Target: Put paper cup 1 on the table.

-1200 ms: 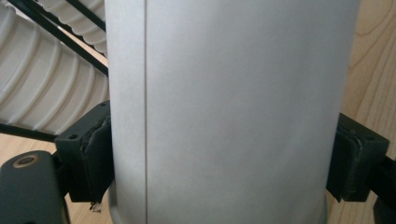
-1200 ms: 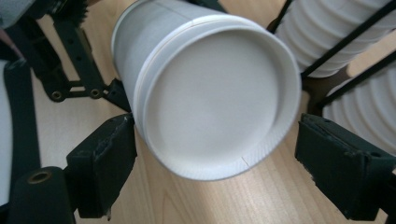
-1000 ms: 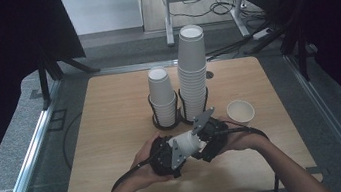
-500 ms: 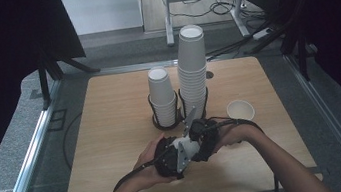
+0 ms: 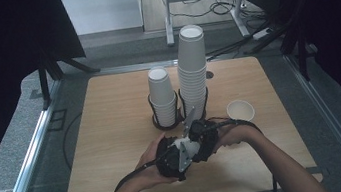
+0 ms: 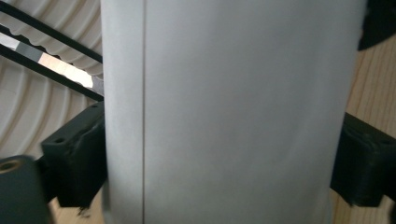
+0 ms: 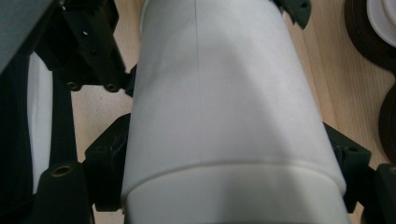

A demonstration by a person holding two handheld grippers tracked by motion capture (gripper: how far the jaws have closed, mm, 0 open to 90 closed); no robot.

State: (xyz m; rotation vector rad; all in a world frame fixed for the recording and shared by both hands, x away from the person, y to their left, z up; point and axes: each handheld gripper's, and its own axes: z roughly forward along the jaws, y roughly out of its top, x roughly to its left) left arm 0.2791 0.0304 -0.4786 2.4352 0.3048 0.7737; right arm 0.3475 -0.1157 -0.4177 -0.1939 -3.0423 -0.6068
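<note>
My right gripper (image 7: 231, 156) has just been closing and clamps the paper cup (image 7: 219, 84). The left gripper (image 6: 217, 158) has just been opening, jaws flanking the cup; pressing or not, I cannot tell. The cup is light and crushable (grip mid-wall, gently). The right gripper view shows a nested-looking step. The high view places it near the table (image 5: 113, 134) front, before the cup stacks (image 5: 192, 67).
</note>
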